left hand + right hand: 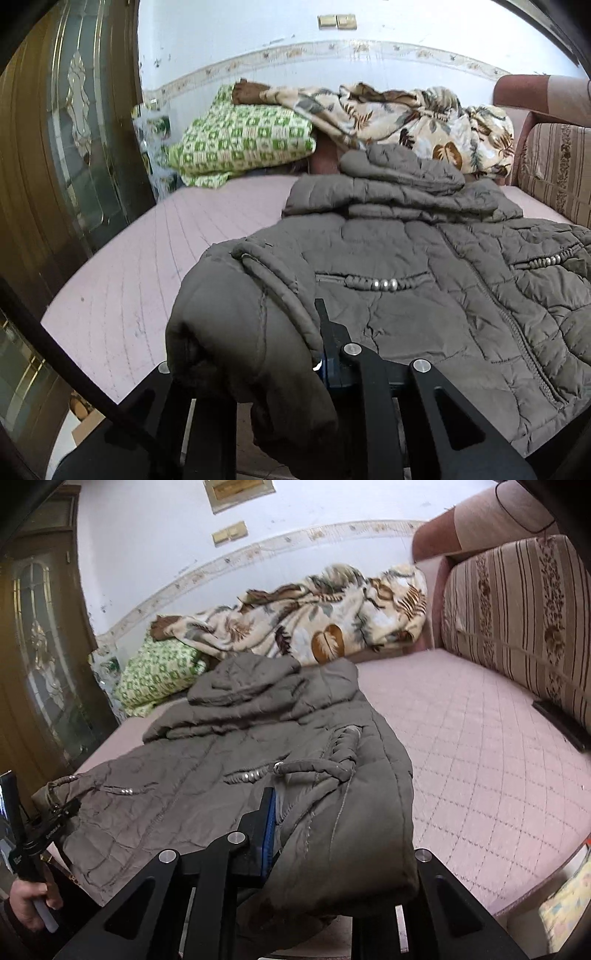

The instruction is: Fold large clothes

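Observation:
A grey-brown quilted hooded jacket (424, 295) lies front up on the pink quilted mattress (140, 266), hood toward the wall. My left gripper (312, 332) is shut on the jacket's lower left corner, which is lifted and drapes over the left finger, hiding it. In the right wrist view the jacket (221, 746) has its lower right corner raised in my right gripper (284, 812), which is shut on it; the blue-padded finger (267, 816) shows, and fabric covers the other. The left gripper (59, 814) also appears at the far left, held by a hand (26, 904).
A floral blanket (314, 627) and a green checked blanket (243, 144) are heaped by the wall behind the jacket. A striped cushion (517, 627) lines the right side, with a dark flat object (561, 723) at its foot. A wooden glass-panelled door (55, 147) stands left.

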A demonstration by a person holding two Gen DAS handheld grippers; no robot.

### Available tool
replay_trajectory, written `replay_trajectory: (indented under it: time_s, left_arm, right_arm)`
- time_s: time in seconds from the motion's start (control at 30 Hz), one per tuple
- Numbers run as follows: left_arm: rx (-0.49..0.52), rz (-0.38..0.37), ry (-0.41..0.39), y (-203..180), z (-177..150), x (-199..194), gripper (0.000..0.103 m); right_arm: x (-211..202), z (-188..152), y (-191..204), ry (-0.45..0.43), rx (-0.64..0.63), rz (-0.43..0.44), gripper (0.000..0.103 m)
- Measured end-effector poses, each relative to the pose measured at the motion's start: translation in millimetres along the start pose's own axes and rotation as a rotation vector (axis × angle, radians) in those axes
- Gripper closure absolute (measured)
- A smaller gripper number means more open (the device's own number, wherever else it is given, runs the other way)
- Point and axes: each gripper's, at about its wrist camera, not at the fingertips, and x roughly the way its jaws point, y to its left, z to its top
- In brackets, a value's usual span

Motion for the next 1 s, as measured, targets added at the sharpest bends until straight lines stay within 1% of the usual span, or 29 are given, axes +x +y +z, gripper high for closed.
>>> replay_trajectory:
  time_s: [0.17,0.33,0.5,0.6,0.73,0.87,1.0]
  left_arm:
    - [-0.021,-0.025,-0.037,8.1,11.8,-17.6,0.085]
    - [-0.054,-0.052,-0.055,19.9,21.2,-34.3,0.084]
    - [-0.070,-0.068,-0.085,26.2,38.7,-41.9,0.084]
    - [-0.079,-0.074,-0.106,28.1,54.8,-40.0,0.084]
    - [-0.083,-0.087,-0.144,28.2,84.5,-36.5,0.084]
    - [-0.094,-0.093,-0.175,27.5,115.6,-27.9,0.084]
    - [-0.120,-0.106,-0.180,28.8,144.5,-12.3,0.084]
  right_arm:
    - [-18.7,7.0,6.2,-0.036,-0.025,0.030,0.082]
    - [-38.9,13.6,3.8,-0.063,-0.014,0.063,0.082]
    - [-52.0,29.3,4.3,-0.097,-0.012,0.090,0.082]
    - [-53.4,41.9,6.0,-0.117,-0.018,0.101,0.082]
    - [-49.7,65.3,6.9,-0.148,-0.023,0.113,0.082]
    - [-42.5,94.1,5.9,-0.179,-0.002,0.135,0.082]
    - [-27.5,126.2,6.4,-0.200,0.010,0.141,0.082]
